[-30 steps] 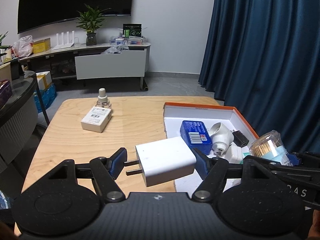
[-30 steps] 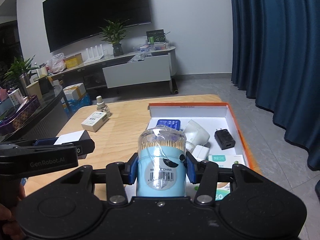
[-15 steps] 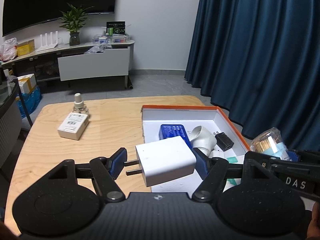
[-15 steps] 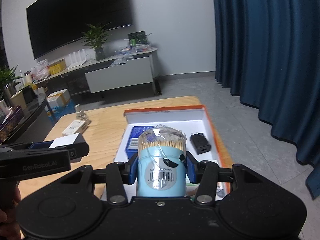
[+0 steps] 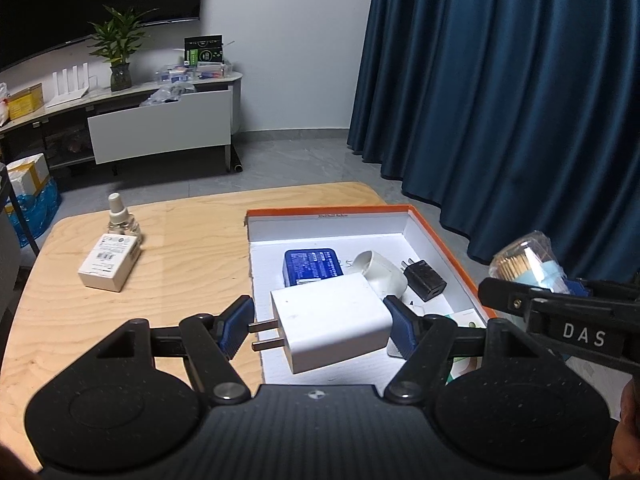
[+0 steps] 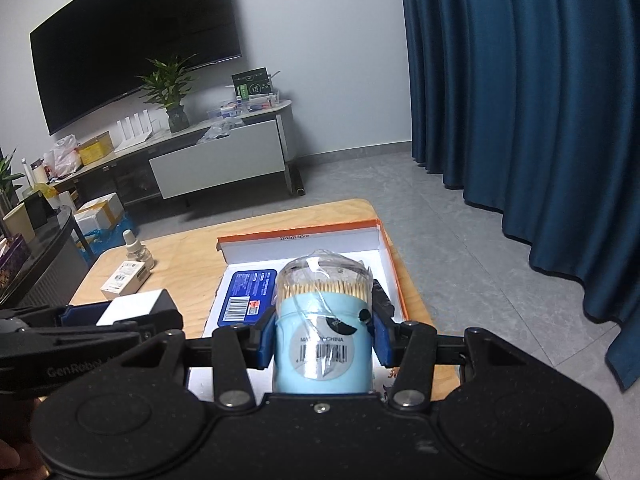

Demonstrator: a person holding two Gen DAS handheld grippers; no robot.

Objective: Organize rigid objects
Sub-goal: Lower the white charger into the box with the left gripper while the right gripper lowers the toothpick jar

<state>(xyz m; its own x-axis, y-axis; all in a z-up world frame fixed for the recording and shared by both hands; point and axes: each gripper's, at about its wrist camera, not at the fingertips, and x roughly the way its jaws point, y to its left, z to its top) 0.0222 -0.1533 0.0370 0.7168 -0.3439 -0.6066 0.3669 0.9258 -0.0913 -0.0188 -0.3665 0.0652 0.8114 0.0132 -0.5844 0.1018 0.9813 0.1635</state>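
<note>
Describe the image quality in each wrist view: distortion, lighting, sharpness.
Left wrist view: fisheye bends the curtain; dim room light, white charger sharp, soft sheen on the table. Right wrist view: same bowing, dark corners; toothpick jar crisp, its plastic wrap glinting.

Two grippers up: the left gripper [image 5: 320,324] and the right gripper [image 6: 323,334], one item each. That's one white charger [image 5: 334,322] and one blue toothpick jar [image 6: 323,344]. One table [image 5: 180,248], one orange-rimmed box [image 5: 332,213] on it. Inside the box I count one blue tin [image 5: 312,266], one white adapter [image 5: 380,276], one black plug [image 5: 424,282], plus one green-and-white pack [image 5: 468,318] at the near edge, mostly hidden. Out on the wood: one small white carton [image 5: 110,262] and one little bottle [image 5: 120,220]. Behind, one plant [image 5: 118,50], one dark screen [image 6: 132,60], one curtain [image 5: 500,100].
</note>
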